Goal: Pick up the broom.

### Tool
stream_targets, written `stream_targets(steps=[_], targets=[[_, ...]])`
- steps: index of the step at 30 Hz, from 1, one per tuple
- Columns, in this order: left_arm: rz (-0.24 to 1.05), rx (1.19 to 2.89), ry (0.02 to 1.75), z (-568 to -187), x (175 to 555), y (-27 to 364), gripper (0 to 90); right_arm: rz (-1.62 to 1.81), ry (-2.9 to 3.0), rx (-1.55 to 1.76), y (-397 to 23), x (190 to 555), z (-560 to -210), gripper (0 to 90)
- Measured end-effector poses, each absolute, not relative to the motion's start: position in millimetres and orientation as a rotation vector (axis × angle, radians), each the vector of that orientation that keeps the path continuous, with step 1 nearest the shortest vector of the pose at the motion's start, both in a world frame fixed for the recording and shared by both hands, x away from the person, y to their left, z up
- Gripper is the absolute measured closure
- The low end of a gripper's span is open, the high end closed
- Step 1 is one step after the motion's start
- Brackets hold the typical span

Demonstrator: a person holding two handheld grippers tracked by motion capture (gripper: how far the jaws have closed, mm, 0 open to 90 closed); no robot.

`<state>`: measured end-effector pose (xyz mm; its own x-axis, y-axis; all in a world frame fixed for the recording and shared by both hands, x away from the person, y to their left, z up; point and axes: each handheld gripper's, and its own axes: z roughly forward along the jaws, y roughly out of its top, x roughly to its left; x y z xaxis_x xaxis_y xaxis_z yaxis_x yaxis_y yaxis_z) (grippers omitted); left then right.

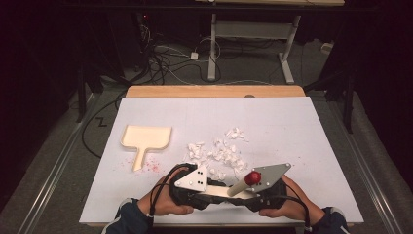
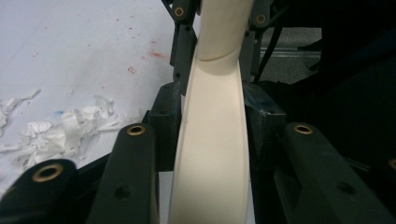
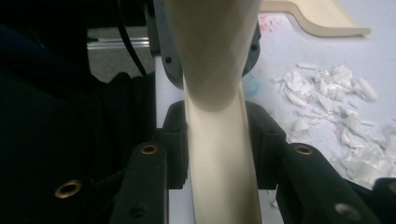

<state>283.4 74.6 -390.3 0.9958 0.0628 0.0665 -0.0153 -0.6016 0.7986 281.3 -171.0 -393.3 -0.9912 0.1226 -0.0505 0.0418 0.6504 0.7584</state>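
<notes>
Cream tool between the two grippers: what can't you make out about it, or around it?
- Tool, left gripper view: far end cut off by the top edge.
- Tool's middle, high view: hidden under the grey plates.
- Red knob, high view: too small to identify.
- Scoop, right gripper view: cut off by the top edge.

dustpan (image 1: pixel 146 138) left on table (image 1: pixel 292 126) | paper scraps (image 1: pixel 219 153) right of it | brush (image 1: pixel 229 191) in front
</notes>
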Motion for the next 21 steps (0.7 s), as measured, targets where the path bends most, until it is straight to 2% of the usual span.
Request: stream_targets(steps=[3,5,6,9,10,12,13,14,15,16,17,18,21], targets=[[0.174,2.152,0.094,-386,284,83,43.6,1.214,2.769,0.141,-171,281,-394,68.5],[0.219,2.146,0.129,-385,283,88,28.5,1.199,2.774,0.143,-172,280,-393,68.5],[0.257,2.116,0.162,-382,281,103,25.5,1.196,2.772,0.146,-178,279,-389,68.5],[0.312,2.08,0.207,-381,277,119,23.6,1.195,2.778,0.131,-187,277,-384,68.5],[0.386,2.051,0.282,-384,272,141,22.9,1.192,2.799,0.119,-198,276,-384,68.5],[0.409,2.039,0.324,-386,270,152,21.4,1.152,2.827,0.118,-206,274,-389,68.5],[0.488,2.039,0.402,-394,266,168,21.1,1.128,2.851,0.129,-208,275,-392,68.5],[0.488,2.039,0.402,-394,266,168,20.6,1.114,2.866,0.124,-209,275,-395,68.5],[0.537,2.056,0.451,-399,264,176,20.6,1.114,2.866,0.124,-209,275,-395,68.5],[0.61,2.057,0.588,-414,259,191,20.4,1.07,2.901,0.116,-205,278,-402,68.5],[0.61,2.057,0.588,-414,259,191,21.0,1.058,2.922,0.134,-201,279,-405,68.5],[0.662,2.048,0.681,-429,252,202,21.5,1.054,2.923,0.14,-198,280,-407,68.5],[0.643,2.047,0.728,-441,246,211,20.4,1.071,2.921,0.157,-193,286,-408,68.5]])
